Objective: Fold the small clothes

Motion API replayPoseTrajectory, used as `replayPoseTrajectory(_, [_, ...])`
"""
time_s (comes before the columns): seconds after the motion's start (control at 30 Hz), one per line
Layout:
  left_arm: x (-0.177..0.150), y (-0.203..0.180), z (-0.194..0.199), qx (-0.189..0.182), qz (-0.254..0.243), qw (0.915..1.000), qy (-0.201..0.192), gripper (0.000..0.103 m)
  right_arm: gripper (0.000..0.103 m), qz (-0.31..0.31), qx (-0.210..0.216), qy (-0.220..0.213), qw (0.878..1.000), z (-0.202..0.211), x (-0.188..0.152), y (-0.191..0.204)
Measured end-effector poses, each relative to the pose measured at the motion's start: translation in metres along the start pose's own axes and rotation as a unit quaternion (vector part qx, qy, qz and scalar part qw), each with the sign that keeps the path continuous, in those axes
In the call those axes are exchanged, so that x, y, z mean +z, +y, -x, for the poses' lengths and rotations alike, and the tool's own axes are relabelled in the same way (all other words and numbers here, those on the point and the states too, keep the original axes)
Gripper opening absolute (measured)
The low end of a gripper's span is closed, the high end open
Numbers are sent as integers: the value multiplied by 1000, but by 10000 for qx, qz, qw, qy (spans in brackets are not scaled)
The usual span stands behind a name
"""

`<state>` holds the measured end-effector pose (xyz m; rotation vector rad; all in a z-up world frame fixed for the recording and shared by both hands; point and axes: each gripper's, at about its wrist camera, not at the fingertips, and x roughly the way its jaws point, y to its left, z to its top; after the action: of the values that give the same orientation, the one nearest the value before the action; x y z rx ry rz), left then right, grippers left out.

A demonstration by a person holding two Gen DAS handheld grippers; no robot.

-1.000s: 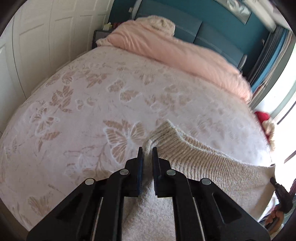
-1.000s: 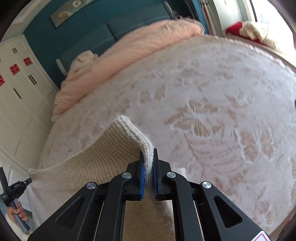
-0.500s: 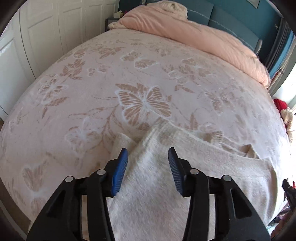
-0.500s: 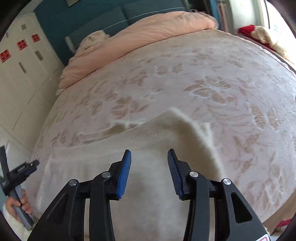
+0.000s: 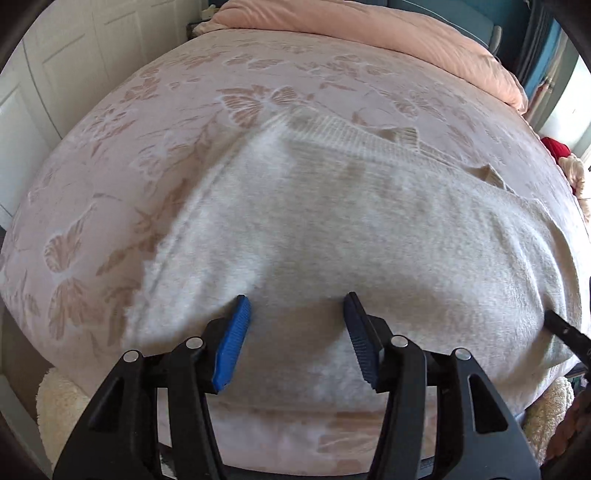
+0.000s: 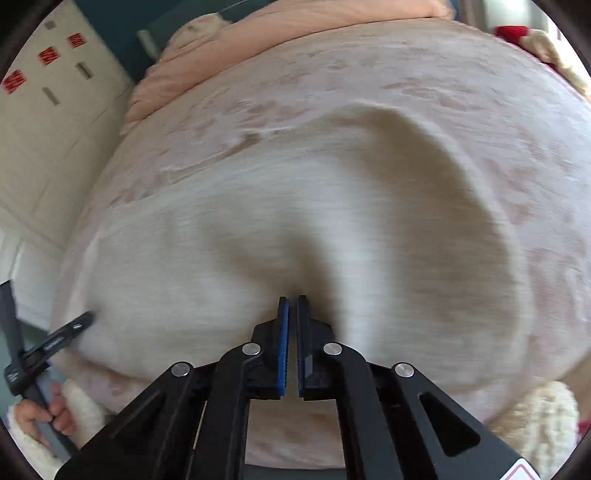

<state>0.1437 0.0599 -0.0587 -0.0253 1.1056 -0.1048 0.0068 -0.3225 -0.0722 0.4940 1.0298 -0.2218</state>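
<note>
A cream knitted sweater (image 5: 351,221) lies folded on the butterfly bedspread (image 5: 147,110), its ribbed edge toward the pillows. My left gripper (image 5: 295,314) is open and empty just above the sweater's near edge. In the right wrist view the sweater (image 6: 332,203) is blurred and rises in a ridge toward my right gripper (image 6: 293,301). The right jaws are closed, seemingly pinching the sweater's near fold. The left gripper's tip (image 6: 70,328) shows at the sweater's left edge.
A pink duvet (image 5: 369,26) is bunched at the head of the bed. White wardrobe doors (image 5: 55,74) stand on the left. A fluffy cream rug (image 5: 59,406) lies below the bed's near edge. A red item (image 5: 557,147) sits at far right.
Both grippers let go of the sweater's ribbed edge a second ago and pulled back toward the near edge. The right gripper has since shut again on the sweater; the left stays open.
</note>
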Motion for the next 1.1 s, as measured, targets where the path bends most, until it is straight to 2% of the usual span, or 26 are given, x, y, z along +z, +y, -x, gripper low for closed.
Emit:
replayPoseTrajectory(0.03, [-2, 5, 1, -21, -7, 10000, -13, 51, 0, -260, 99, 17, 9996, 7, -2, -20])
replayPoseTrajectory(0.1, [-5, 7, 3, -49, -74, 9999, -53, 51, 0, -423, -48, -71, 9991, 24, -6, -35])
replayPoseTrajectory(0.2, [-8, -4, 12, 89, -167, 9998, -80, 50, 19, -373, -190, -354, 9985, 49, -11, -27])
replayPoseTrajectory(0.23, [-8, -6, 17, 1, -102, 9999, -93, 51, 29, -396, -92, -456, 9981, 54, -10, -24])
replayPoseTrajectory(0.3, [-10, -9, 27, -222, 29, 9997, -137, 58, 39, -433, -49, -606, 9972, 60, -1, -22])
replayPoseTrajectory(0.37, [-10, -12, 34, -300, 76, 9994, -169, 60, 40, -370, -72, -721, 9967, 60, 19, -19])
replayPoseTrajectory(0.4, [-8, -12, 36, -338, 80, 9992, -206, 60, 43, -353, -70, -763, 9964, 58, 31, -17])
replayPoseTrajectory(0.43, [-3, -11, 37, -321, 79, 9992, -244, 60, 56, -335, -100, -757, 9965, 54, 44, -15])
replayPoseTrajectory(0.47, [4, -9, 37, -280, 107, 9992, -273, 60, 61, -265, -123, -743, 9968, 47, 59, -10])
replayPoseTrajectory(0.53, [23, -2, 33, -342, 214, 9987, -304, 63, 62, -50, -271, -712, 9971, 31, 85, 1])
replayPoseTrajectory(0.6, [47, 4, 25, -203, 283, 9986, -386, 64, 64, 122, -439, -589, 9972, 14, 108, 12])
replayPoseTrajectory(0.67, [72, 9, 11, 14, 304, 9990, -338, 64, 68, 135, -479, -519, 9974, -2, 124, 17])
replayPoseTrajectory(0.7, [84, 12, 3, 27, 338, 9991, -268, 65, 74, 87, -486, -444, 9978, -11, 130, 18])
replayPoseTrajectory(0.73, [94, 17, -5, -5, 389, 9991, -192, 65, 75, 21, -499, -349, 9981, -19, 135, 18])
replayPoseTrajectory(0.83, [114, 34, -35, -180, 805, 9965, 105, 65, 75, -165, -598, -54, 9981, -46, 144, 15])
replayPoseTrajectory(0.9, [121, 48, -55, -411, 1225, 9911, 322, 64, 75, -192, -582, 92, 9981, -61, 146, 16])
replayPoseTrajectory(0.93, [123, 50, -62, -485, 1304, 9896, 375, 64, 67, -126, -512, 189, 9984, -68, 145, 20])
replayPoseTrajectory(0.97, [125, 50, -69, -429, 1261, 9902, 420, 56, 50, 47, -415, 282, 9987, -73, 145, 26])
replayPoseTrajectory(1.0, [127, 46, -73, -332, 1097, 9924, 446, 31, 7, 244, -379, 300, 9985, -74, 146, 34])
replayPoseTrajectory(1.03, [130, 40, -74, -262, 887, 9947, 447, 19, 8, 392, -351, 38, 9986, -65, 149, 42])
replayPoseTrajectory(1.07, [133, 35, -71, -225, 721, 9965, 365, 12, 7, 477, -224, -280, 9982, -51, 153, 47])
replayPoseTrajectory(1.1, [137, 32, -65, -218, 617, 9976, 222, 10, 7, 441, -170, -556, 9973, -38, 157, 47])
